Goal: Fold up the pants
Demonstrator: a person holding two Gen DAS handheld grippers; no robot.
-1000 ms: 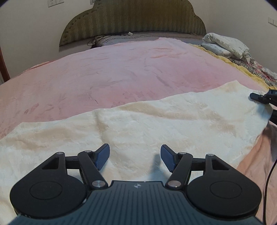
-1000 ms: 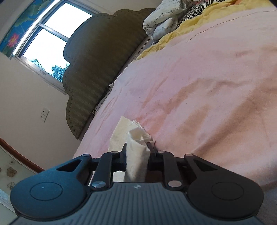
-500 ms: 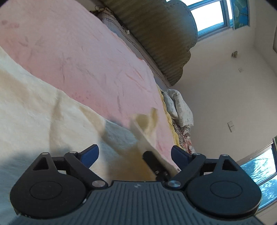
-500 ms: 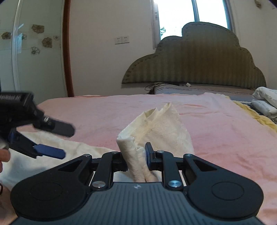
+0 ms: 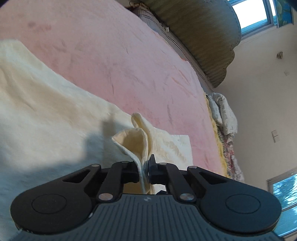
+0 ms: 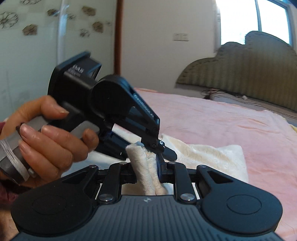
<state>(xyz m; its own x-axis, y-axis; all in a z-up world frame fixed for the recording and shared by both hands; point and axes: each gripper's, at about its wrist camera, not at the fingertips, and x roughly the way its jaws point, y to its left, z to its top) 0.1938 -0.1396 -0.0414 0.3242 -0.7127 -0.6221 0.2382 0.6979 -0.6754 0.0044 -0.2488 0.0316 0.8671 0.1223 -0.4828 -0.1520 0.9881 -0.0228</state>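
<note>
While pinched at one edge: cream pants [image 5: 46, 103], spread flat across the pink bed cover [image 5: 115, 52], a raised fold of the fabric standing up just ahead of the black linkages.
Left side of left wrist view: broad cream cloth, dark shadow lying across it near the tool body.
Left gripper [image 5: 143, 166]: fingers drawn narrow, clamped on the upright fold of the pants; a curled flap of cloth rising above the pinch point.
Right side of left wrist view: olive headboard [image 5: 204, 35] along the far edge of the bed, crumpled printed bedding [image 5: 225, 115] at the bed's right edge, window [image 5: 254, 16] in the upper corner, beige wall beyond.
Left side of right wrist view: hand [image 6: 48, 133] wrapped round the grey handle of the left gripper [image 6: 159, 148], that tool slanting down to the right, its tips on the same bunch of cloth.
Right gripper [image 6: 148, 170]: fingers close together, gripping a thick rolled bunch of the pants [image 6: 143, 166]; left gripper's tips touching the top of that bunch.
Right of the pinch: folded cream cloth [image 6: 213, 155] lying on the pink bed cover [image 6: 232, 122].
Far right: headboard [image 6: 250, 66], bright window [image 6: 250, 20] above it.
</note>
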